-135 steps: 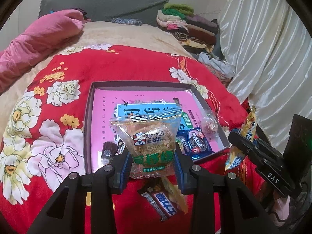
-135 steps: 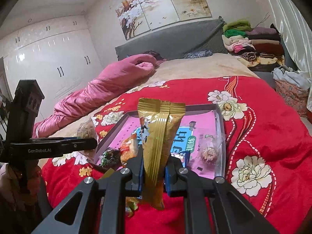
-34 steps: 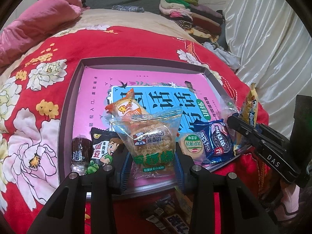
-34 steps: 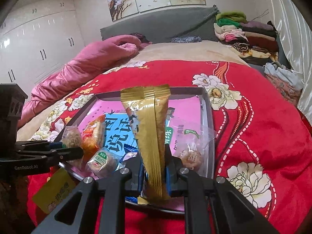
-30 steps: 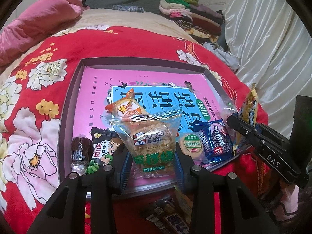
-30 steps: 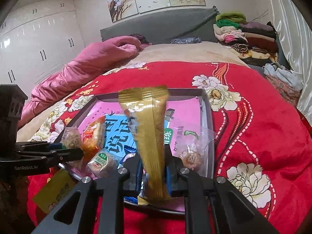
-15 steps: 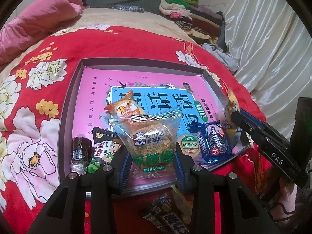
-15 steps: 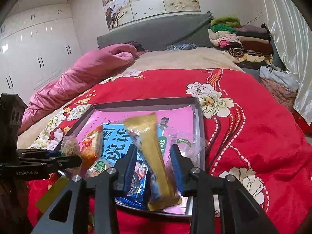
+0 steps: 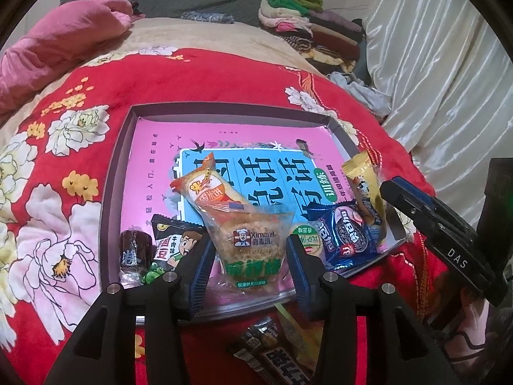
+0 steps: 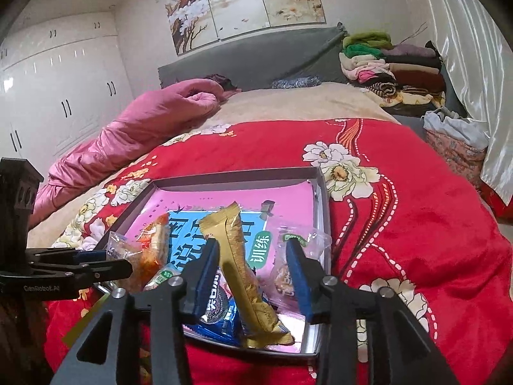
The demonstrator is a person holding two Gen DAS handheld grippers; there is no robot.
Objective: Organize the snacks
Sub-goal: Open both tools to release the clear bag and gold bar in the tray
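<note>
A shallow grey tray [image 9: 224, 109] lined with a pink and blue sheet lies on the red floral blanket. My left gripper [image 9: 250, 266] is over its near edge, jaws opening. The clear Ximaizi cracker packet [image 9: 253, 240] rests on the tray between the pads, which no longer squeeze it. My right gripper [image 10: 253, 263] is at the tray's right near corner, jaws opening wide. The gold packet [image 10: 237, 250] leans loose in the tray between them, on a blue Oreo packet [image 10: 214, 304]. An orange packet [image 9: 211, 192], a black bean packet [image 9: 170, 243] and a brown candy [image 9: 134, 250] also lie in the tray.
A dark snack bar [image 9: 275, 353] and a yellow packet [image 9: 298, 327] lie on the blanket just before the tray. A pink quilt [image 10: 144, 128] is bunched at the far left. Folded clothes [image 10: 391, 67] are stacked far right, beside a white curtain [image 9: 433, 64].
The right jaws have spread and the gold packet has dropped from upright to leaning in the tray. The left jaws have widened and the clear packet has sunk onto the tray.
</note>
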